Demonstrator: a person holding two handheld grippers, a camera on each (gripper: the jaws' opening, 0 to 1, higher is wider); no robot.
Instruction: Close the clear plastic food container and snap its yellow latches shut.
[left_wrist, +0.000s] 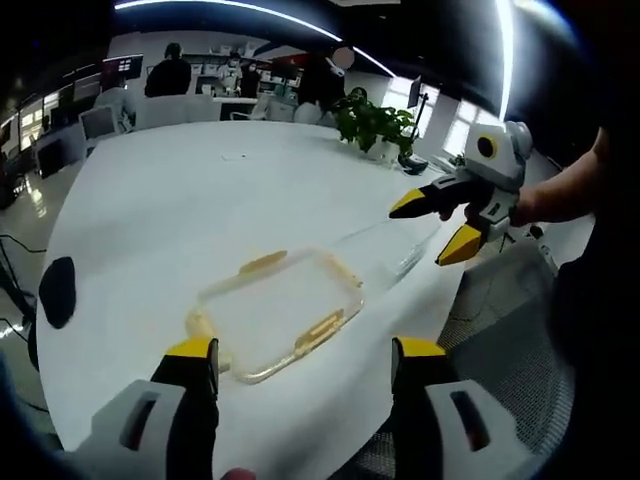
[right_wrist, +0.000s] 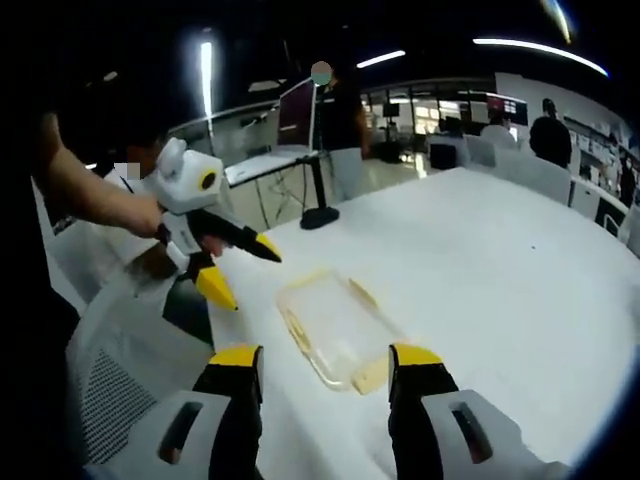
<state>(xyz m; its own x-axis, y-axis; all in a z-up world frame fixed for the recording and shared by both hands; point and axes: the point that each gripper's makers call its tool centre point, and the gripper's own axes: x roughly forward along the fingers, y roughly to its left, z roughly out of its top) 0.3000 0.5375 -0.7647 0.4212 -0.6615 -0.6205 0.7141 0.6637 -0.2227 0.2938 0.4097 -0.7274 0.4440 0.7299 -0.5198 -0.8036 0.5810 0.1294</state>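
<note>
Jaws of the left gripper (left_wrist: 305, 358) rise from six o'clock in the left gripper view, spread wide apart with nothing between them, their yellow tips hovering just short of the clear plastic food container (left_wrist: 280, 312). The container lies flat on the white table (left_wrist: 200, 200) near its edge, lid down on the base as far as the picture tells, with yellow latches (left_wrist: 262, 263) along its sides; one shows at the far long side toward twelve o'clock, another (left_wrist: 320, 327) at the near side toward four o'clock. At two o'clock the right gripper (left_wrist: 433, 225) comes in from the right, held in a person's hand (left_wrist: 530, 205), its two yellow-tipped jaws splayed open and above the table, apart from the container. A potted plant (left_wrist: 375, 125) stands at the table's far side, at one o'clock; a dark oval object (left_wrist: 57, 290) lies at nine o'clock.

In the right gripper view, the right gripper (right_wrist: 325, 360) shows its own jaws wide at six o'clock, empty, with the container (right_wrist: 335, 328) just beyond them on the table (right_wrist: 500, 260). The left gripper (right_wrist: 240, 268) enters at ten o'clock, jaws parted, held by a hand (right_wrist: 140, 215), near the container's far end but not touching it. A monitor on a stand (right_wrist: 300, 120) is at twelve o'clock.
</note>
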